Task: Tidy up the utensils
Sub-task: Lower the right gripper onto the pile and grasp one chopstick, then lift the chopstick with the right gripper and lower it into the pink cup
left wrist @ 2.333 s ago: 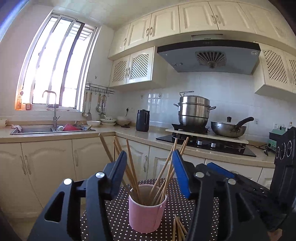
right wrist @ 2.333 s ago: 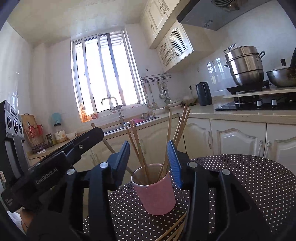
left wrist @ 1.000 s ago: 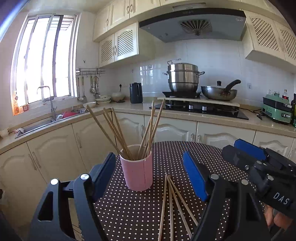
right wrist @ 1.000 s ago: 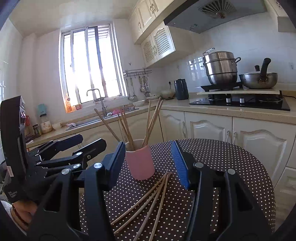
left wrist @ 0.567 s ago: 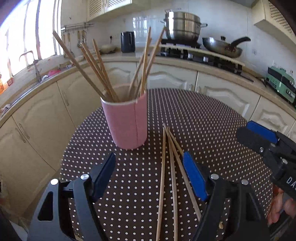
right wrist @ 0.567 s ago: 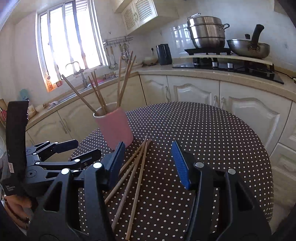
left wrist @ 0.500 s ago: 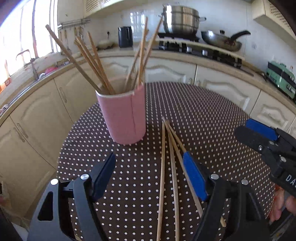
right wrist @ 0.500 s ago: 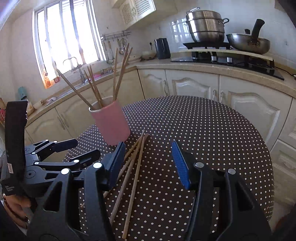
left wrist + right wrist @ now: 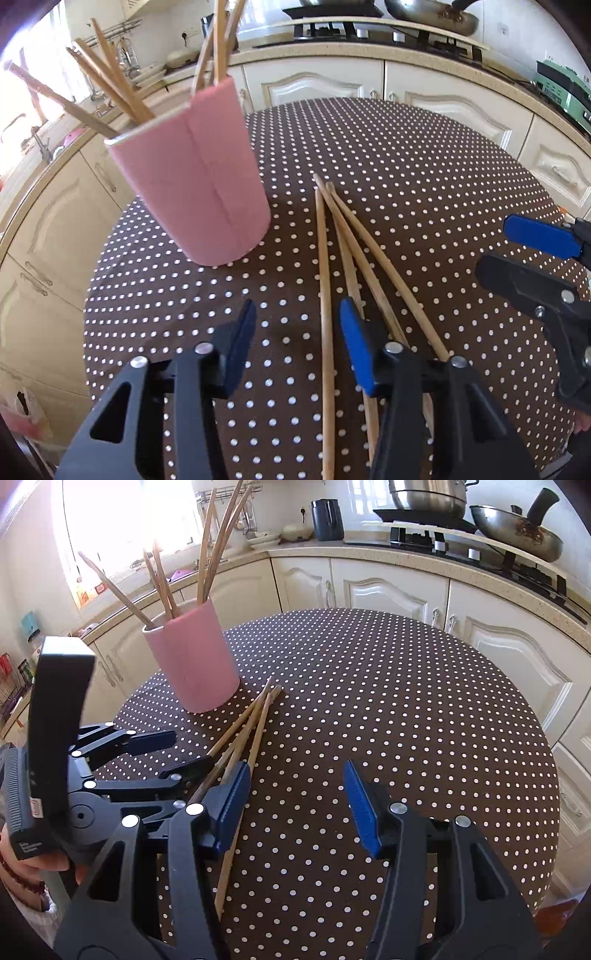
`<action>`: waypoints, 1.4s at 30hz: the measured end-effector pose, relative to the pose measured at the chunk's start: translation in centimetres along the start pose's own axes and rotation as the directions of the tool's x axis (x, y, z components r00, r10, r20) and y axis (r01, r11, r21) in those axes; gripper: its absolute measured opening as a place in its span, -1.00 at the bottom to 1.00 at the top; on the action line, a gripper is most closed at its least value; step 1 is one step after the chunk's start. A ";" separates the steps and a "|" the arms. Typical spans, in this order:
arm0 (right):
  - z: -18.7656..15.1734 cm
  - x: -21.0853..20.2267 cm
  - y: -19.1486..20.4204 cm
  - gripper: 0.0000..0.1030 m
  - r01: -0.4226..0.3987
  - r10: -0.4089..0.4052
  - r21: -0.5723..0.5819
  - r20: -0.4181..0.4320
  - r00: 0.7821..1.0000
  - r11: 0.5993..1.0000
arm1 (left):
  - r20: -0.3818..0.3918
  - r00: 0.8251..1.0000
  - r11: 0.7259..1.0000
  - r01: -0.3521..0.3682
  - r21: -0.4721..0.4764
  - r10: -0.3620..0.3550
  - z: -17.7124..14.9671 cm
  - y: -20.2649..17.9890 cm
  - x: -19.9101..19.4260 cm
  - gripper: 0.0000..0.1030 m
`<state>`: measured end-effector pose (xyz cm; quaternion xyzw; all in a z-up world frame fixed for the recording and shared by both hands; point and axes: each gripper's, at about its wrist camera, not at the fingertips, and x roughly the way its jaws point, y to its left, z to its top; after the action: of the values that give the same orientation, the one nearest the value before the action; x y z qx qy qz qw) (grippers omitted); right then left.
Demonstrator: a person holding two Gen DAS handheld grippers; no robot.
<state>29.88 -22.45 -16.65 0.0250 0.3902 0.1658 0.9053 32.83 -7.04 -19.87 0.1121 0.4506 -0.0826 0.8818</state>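
Note:
A pink cup (image 9: 192, 177) (image 9: 192, 664) with several wooden chopsticks upright in it stands on the round brown polka-dot table (image 9: 406, 166) (image 9: 406, 701). Loose chopsticks (image 9: 325, 258) (image 9: 255, 716) lie fanned on the cloth beside it. My left gripper (image 9: 297, 325) (image 9: 173, 755) hovers low over them, its jaws closing. The leftmost chopstick runs between them, and the pads are not pressing on it. My right gripper (image 9: 295, 786) (image 9: 517, 254) stands open to the right of the chopsticks over bare cloth. One chopstick passes under its left finger (image 9: 236, 786).
Cream cabinets and a counter curve round behind the table. On the counter are a hob with pots (image 9: 428, 494), a pan (image 9: 517, 524) and a dark kettle (image 9: 327, 515). The bright window is at the left. A person's hand (image 9: 37, 864) holds the left gripper.
Both grippers have come down and tipped toward the table, so the cup and loose chopsticks are much nearer. The left jaws have narrowed around one chopstick; the right jaws keep their width.

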 end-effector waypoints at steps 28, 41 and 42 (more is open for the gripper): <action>2.3 6.4 5.4 -0.78 0.058 -0.118 -0.183 -0.333 0.936 0.981 | -0.075 0.994 0.987 0.070 -0.146 -0.081 -2.3 2.0 -1.4 -0.89; 2.4 4.2 2.4 -0.88 -0.011 -0.005 -0.063 -0.259 0.966 0.998 | 0.046 0.987 0.972 0.157 -0.174 -0.151 -2.4 2.9 -4.4 -0.89; 2.5 3.7 2.2 -0.88 -0.019 0.006 -0.054 -0.242 0.970 0.998 | 0.062 0.987 0.972 0.160 -0.174 -0.151 -2.4 2.8 -5.0 -0.89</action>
<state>33.43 -18.98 -17.11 -0.0181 0.4924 0.1842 0.8504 28.81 -3.43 -16.85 -0.0050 0.4420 -0.1132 0.8898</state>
